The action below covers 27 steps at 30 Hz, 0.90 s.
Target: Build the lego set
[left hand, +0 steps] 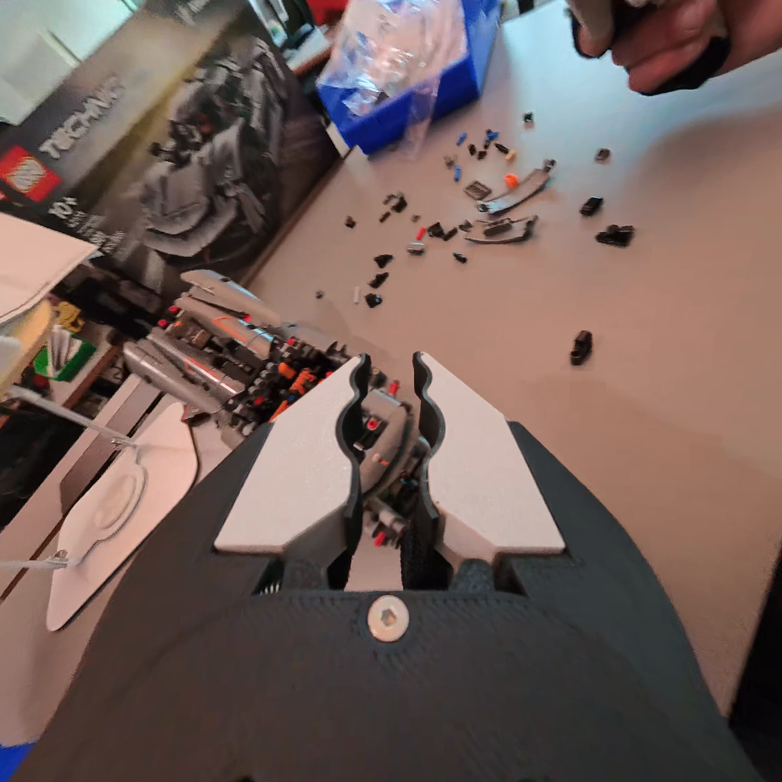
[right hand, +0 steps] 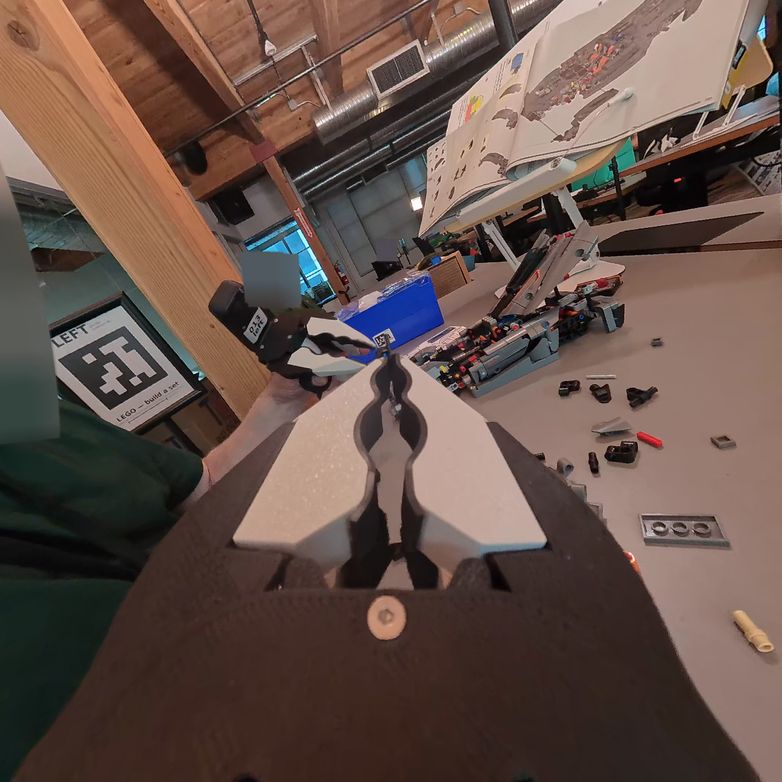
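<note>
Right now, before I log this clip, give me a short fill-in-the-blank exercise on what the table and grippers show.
1. The bin holding clear plastic bags is coloured ___.
2. The flat grey plate beside the right gripper shows ___ round rings in a row.
3. The right gripper's jaws are ___ on a small dark piece.
Missing words: blue; three; shut.

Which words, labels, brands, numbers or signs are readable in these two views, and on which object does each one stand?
I name the carriers only, not their writing.
Dark set box: brand marks, blurred.
Framed sign: readable print.
White sticker on the left claw: readable.
Tag on the blue bin: too small.
Instruction booklet: too small.
</note>
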Tool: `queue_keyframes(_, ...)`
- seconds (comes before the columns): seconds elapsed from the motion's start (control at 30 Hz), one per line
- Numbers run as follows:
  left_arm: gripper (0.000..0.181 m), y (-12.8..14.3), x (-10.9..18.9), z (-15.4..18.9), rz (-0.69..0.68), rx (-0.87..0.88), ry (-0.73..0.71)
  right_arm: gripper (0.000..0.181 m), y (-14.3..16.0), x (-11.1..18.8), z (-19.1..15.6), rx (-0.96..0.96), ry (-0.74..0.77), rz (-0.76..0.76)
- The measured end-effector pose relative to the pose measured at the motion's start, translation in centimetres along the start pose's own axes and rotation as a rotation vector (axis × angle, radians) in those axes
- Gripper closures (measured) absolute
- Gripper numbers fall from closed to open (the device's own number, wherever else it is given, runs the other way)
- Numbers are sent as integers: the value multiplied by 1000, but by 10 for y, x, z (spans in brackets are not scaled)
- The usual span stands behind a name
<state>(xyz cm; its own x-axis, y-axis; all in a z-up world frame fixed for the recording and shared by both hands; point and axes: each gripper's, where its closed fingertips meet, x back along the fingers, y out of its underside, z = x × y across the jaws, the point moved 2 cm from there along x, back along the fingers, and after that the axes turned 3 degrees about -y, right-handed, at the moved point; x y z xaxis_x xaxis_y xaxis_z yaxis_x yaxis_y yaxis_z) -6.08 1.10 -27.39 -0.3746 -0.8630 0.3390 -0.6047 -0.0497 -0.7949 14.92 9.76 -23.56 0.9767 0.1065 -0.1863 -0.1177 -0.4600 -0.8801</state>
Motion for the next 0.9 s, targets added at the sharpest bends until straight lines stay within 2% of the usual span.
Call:
queue_keyframes(0.17,159,10,11,-29,179,21,-181,181,0,-1,1,24,7,-8)
queue_keyframes(0.27,156,16,13,-37,208,39,-235,181,2,-1,3,29,14,-17)
queue_keyframes(0.4,157,9,21,-42,248,6,-299,181,2,-1,3,39,16,-22)
queue_keyframes(0.7,157,14,21,-43,230,11,-318,181,3,0,6,57,33,-25)
queue_keyframes(0.9,157,9,26,-44,271,46,-304,181,7,-3,7,52,40,-45)
